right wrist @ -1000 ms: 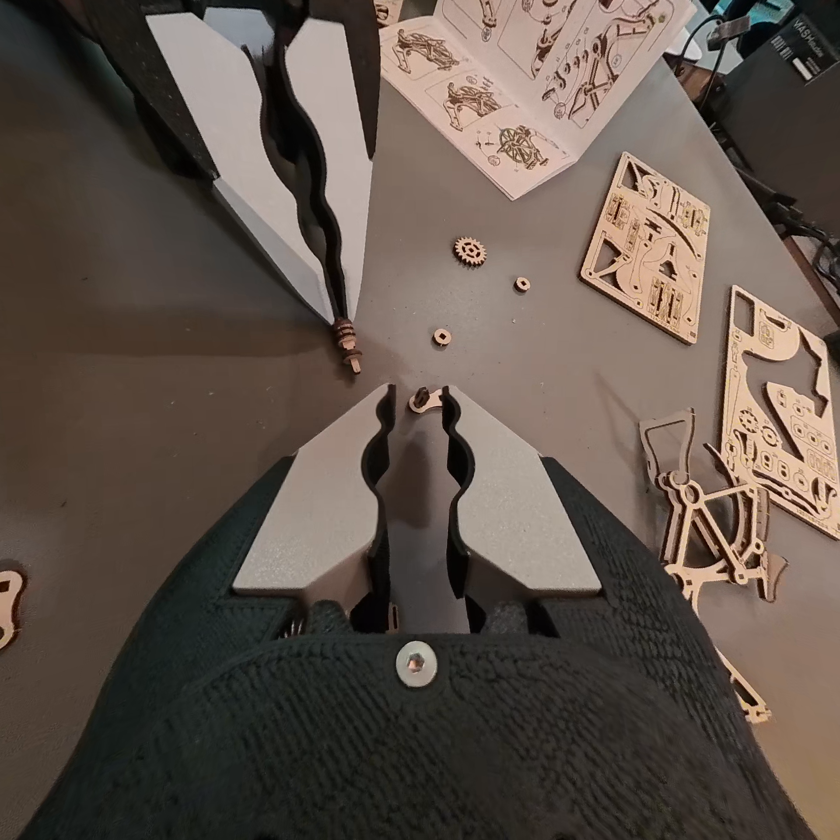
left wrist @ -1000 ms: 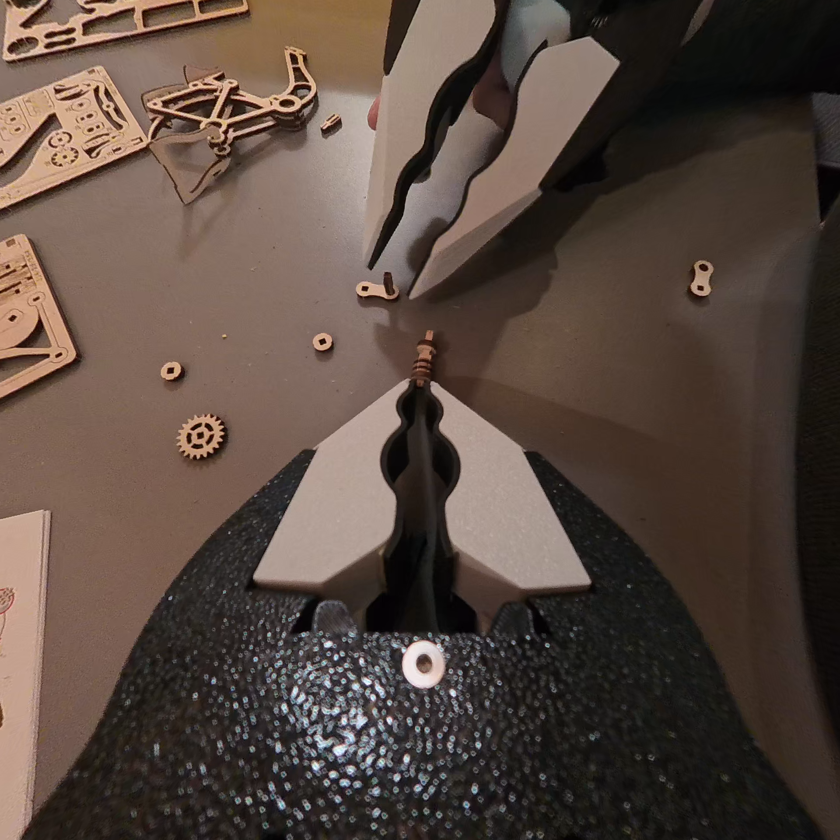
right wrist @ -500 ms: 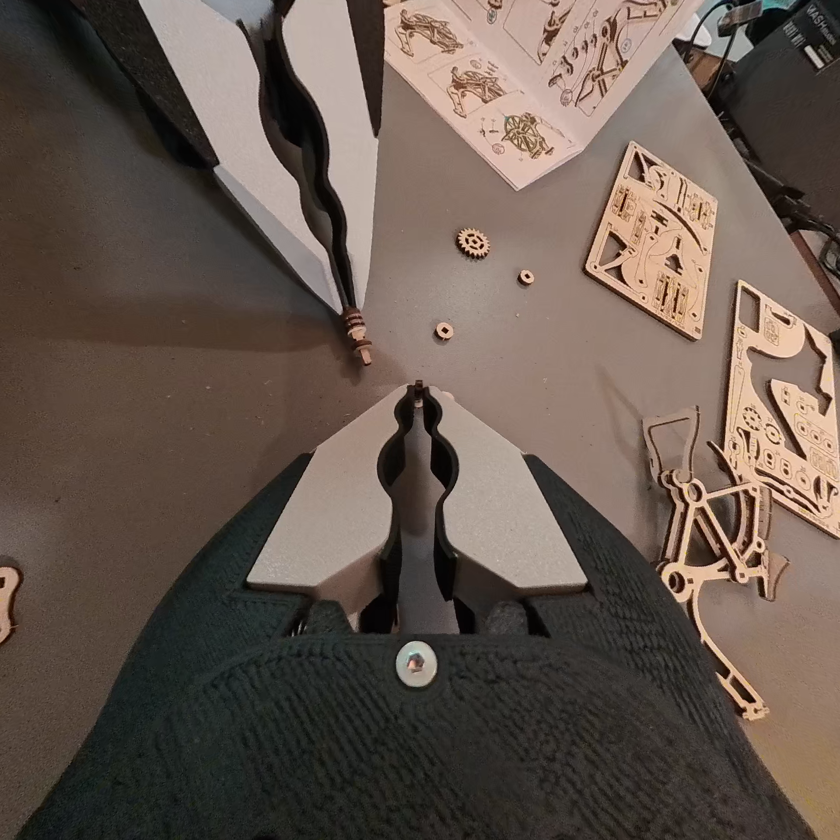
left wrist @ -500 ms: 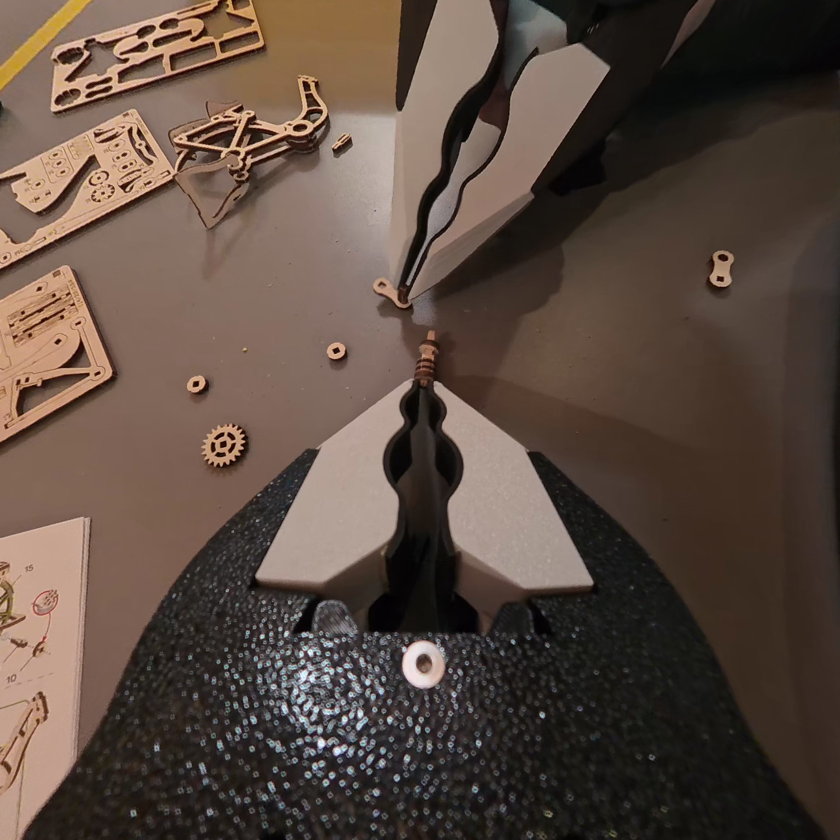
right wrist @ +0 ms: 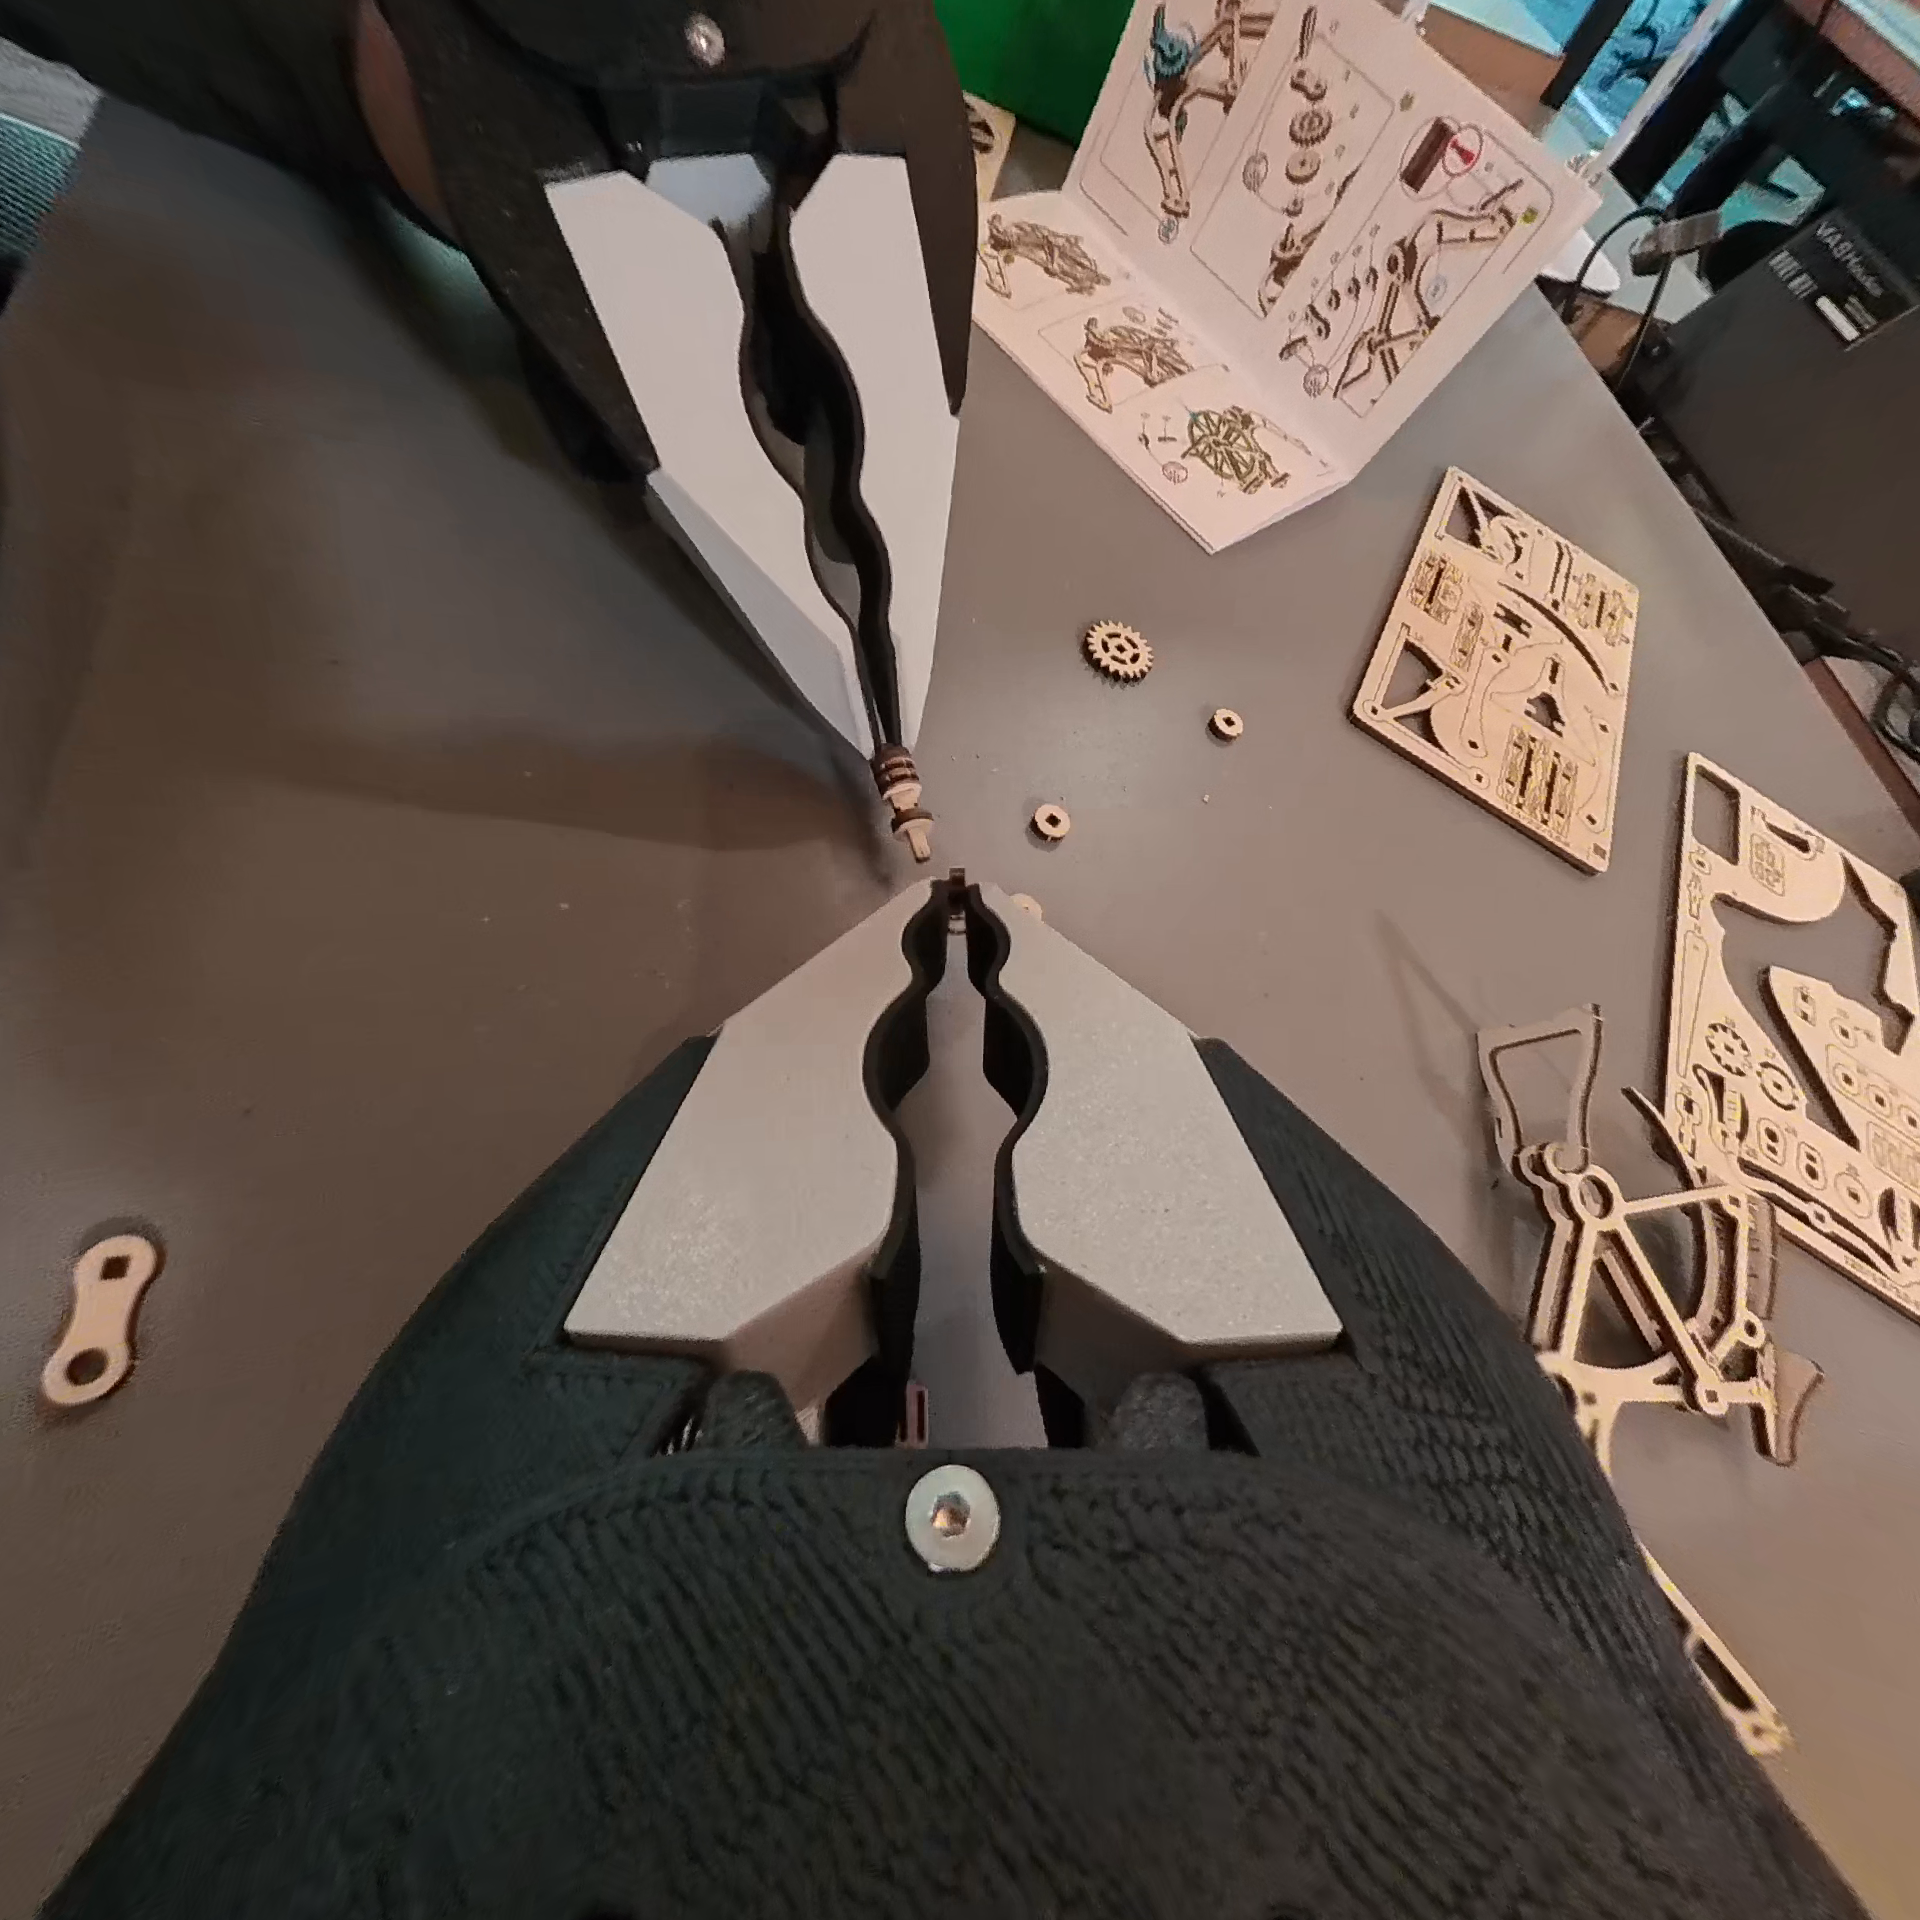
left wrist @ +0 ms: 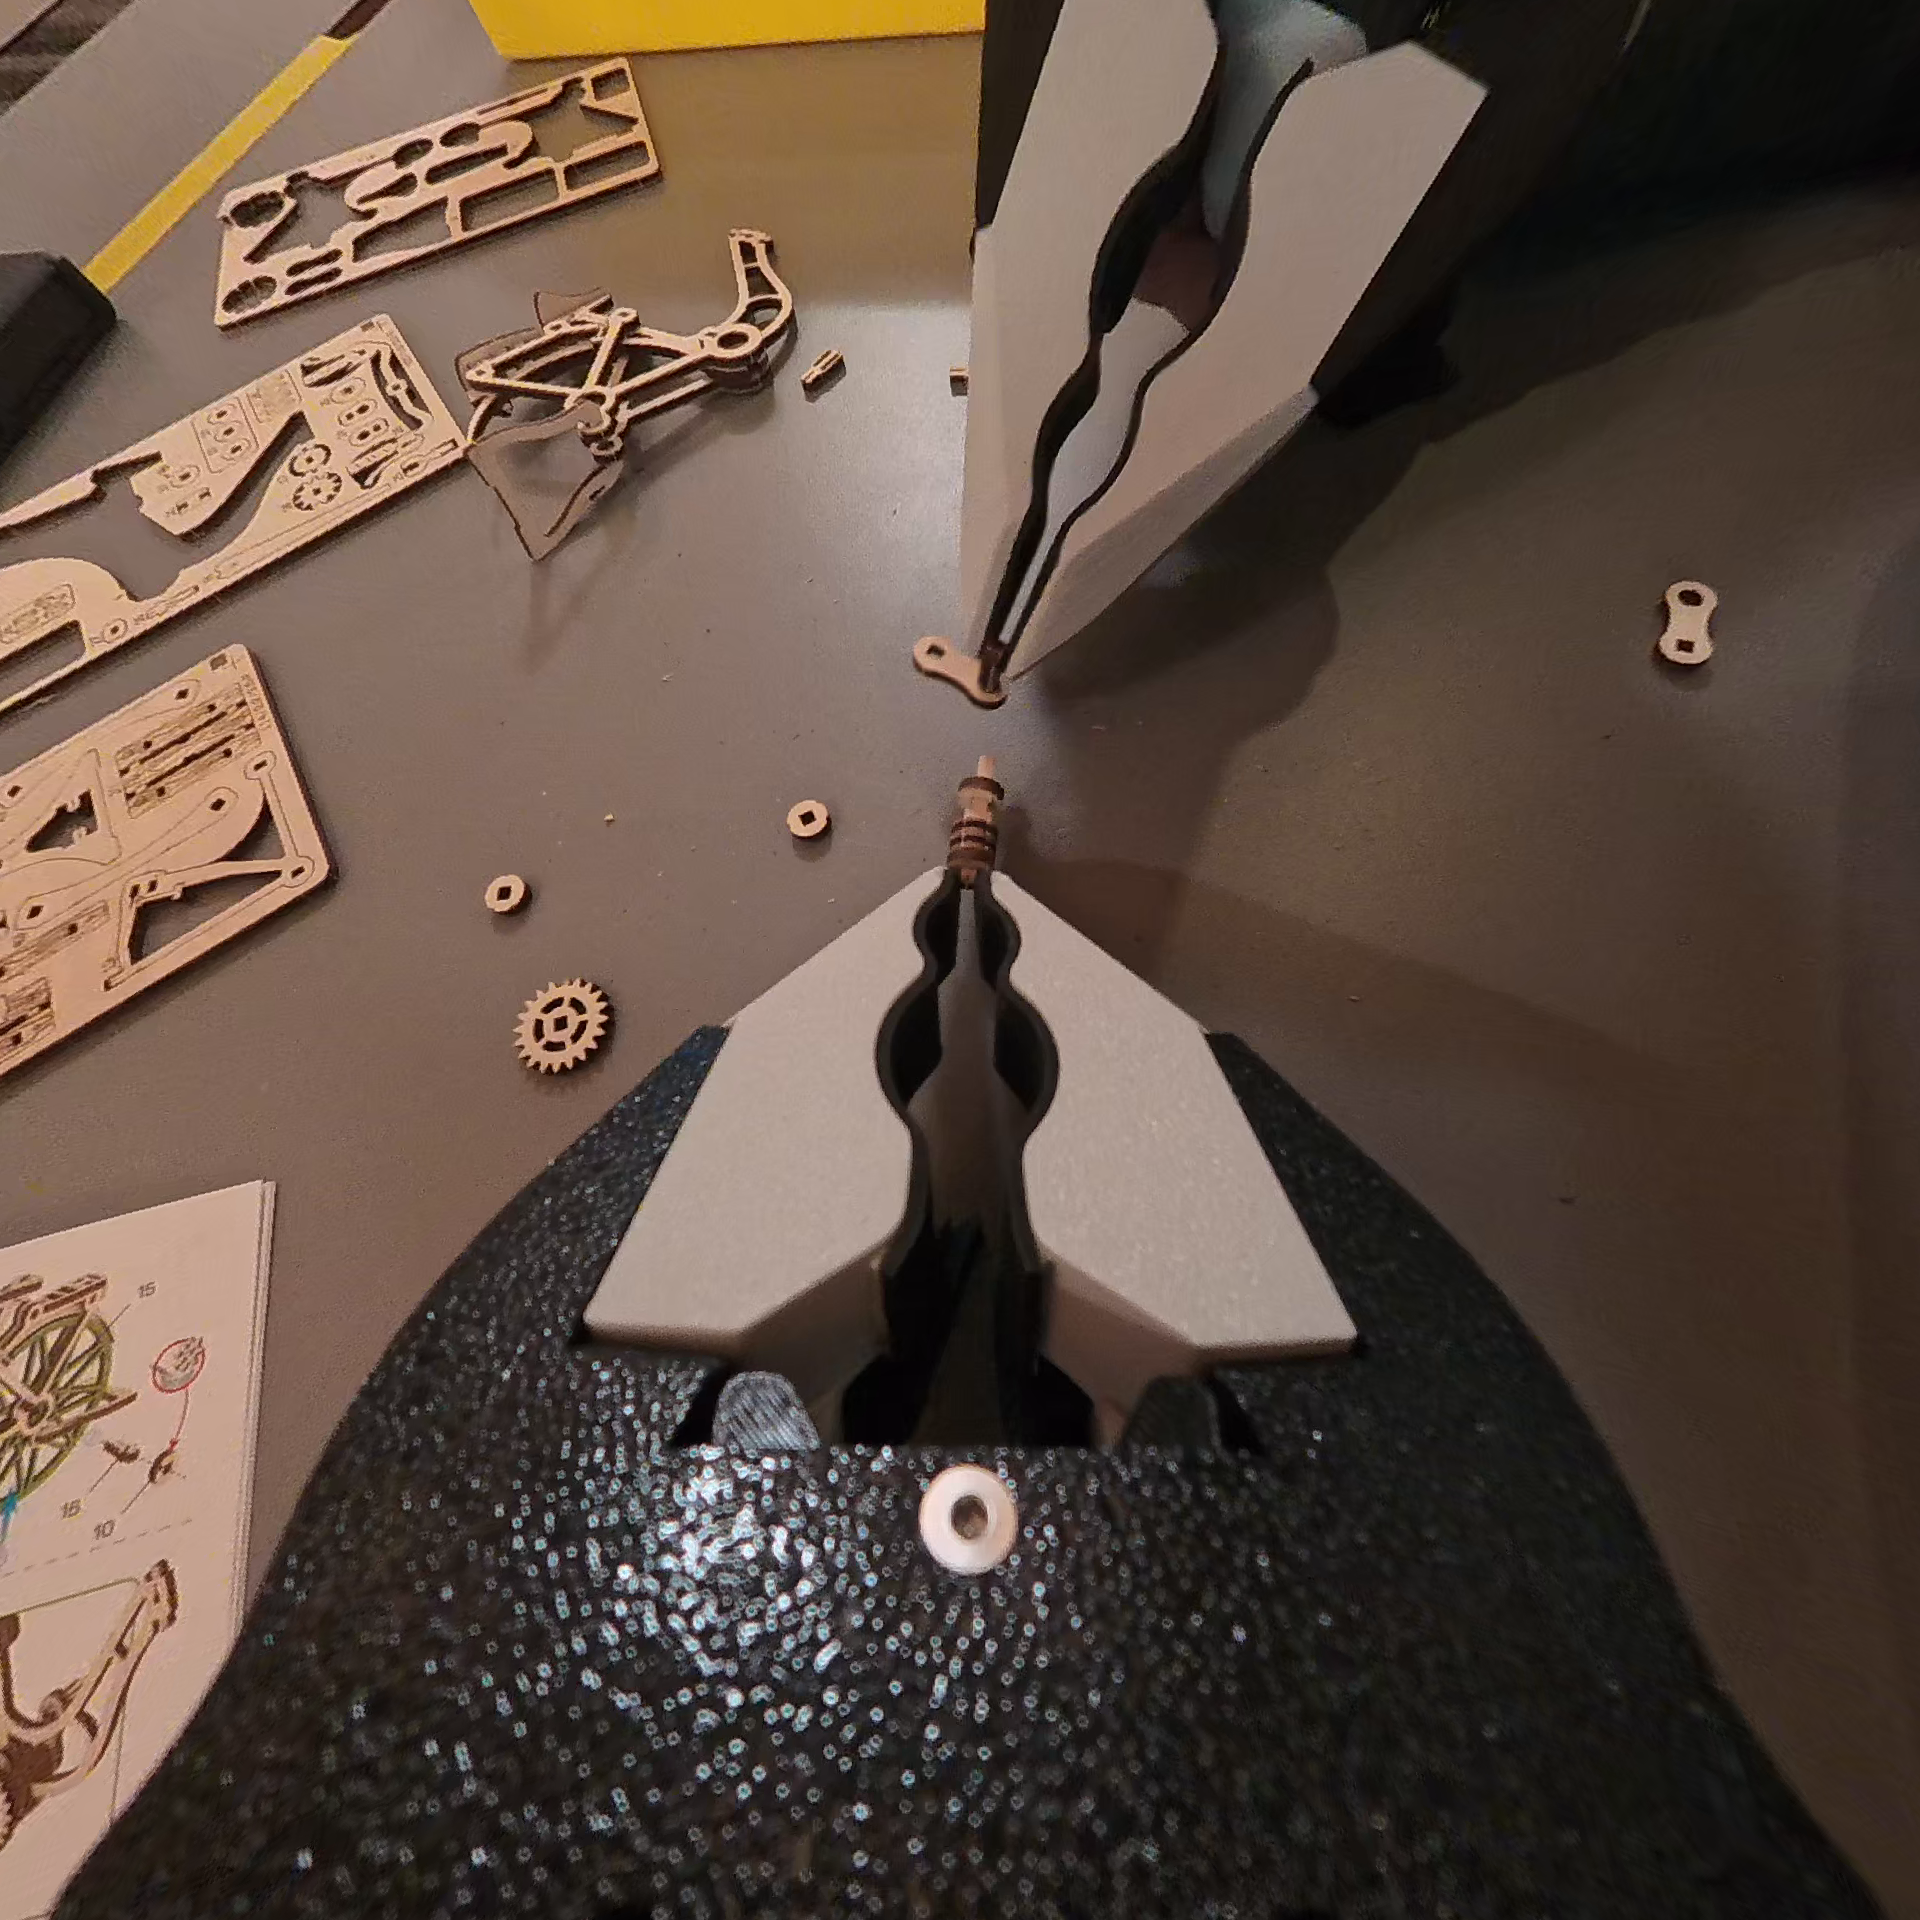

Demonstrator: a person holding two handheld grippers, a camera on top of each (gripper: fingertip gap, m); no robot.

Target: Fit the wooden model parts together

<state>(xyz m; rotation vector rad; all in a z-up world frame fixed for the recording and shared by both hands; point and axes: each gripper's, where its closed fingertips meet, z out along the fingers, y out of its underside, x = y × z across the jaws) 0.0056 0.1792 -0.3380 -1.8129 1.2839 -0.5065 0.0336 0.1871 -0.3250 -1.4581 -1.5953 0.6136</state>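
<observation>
1. Both jaws are pinching: my left gripper (left wrist: 974, 883) clamps a small ribbed wooden axle (left wrist: 976, 826); my right gripper (right wrist: 956, 902) nips a flat wooden link piece (left wrist: 958, 668), both just above the grey table (left wrist: 1455, 935).
2. These parts look light, thin and snappable (grip gently, near the ends).
3. No containers visible; a loose wooden gear (left wrist: 562, 1027) lies bare on the table.

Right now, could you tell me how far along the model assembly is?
Done: a partly built frame lies aside. In hand: the left gripper grips a ringed axle; the right gripper pinches a flat link, not yet joined. Left: gear, two washers, another link and uncut sheets.
</observation>
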